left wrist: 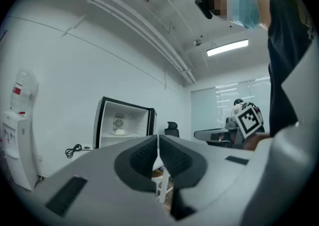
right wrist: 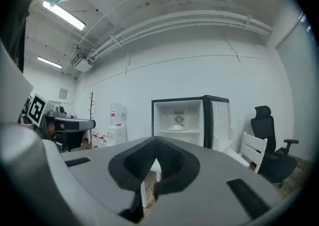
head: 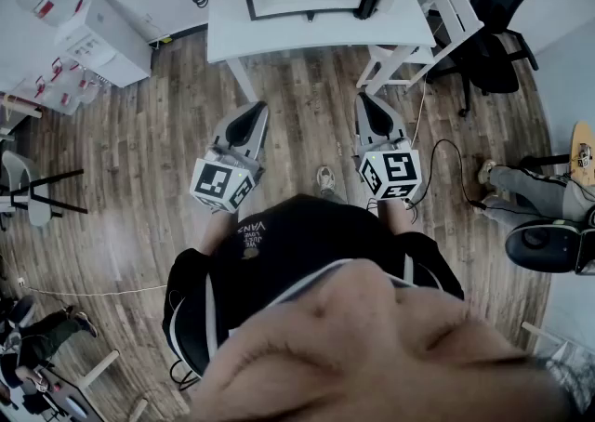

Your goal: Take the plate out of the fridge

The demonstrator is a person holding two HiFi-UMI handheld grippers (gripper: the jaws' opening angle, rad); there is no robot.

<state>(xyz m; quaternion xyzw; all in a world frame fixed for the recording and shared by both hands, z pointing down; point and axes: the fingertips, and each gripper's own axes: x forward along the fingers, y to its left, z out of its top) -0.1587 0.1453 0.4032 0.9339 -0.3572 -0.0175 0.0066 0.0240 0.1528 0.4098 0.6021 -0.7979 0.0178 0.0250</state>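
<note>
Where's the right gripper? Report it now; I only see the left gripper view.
Observer: The right gripper has its fingers shut on nothing and is aimed at the open fridge.
Operator: Check beside the fridge door.
Observer: A white chair stands just right of the door, beside the table.
Operator: Tell me how far off we are.
Observer: In the head view, the left gripper and the right one hang over the wooden floor, short of the table's edge.
</note>
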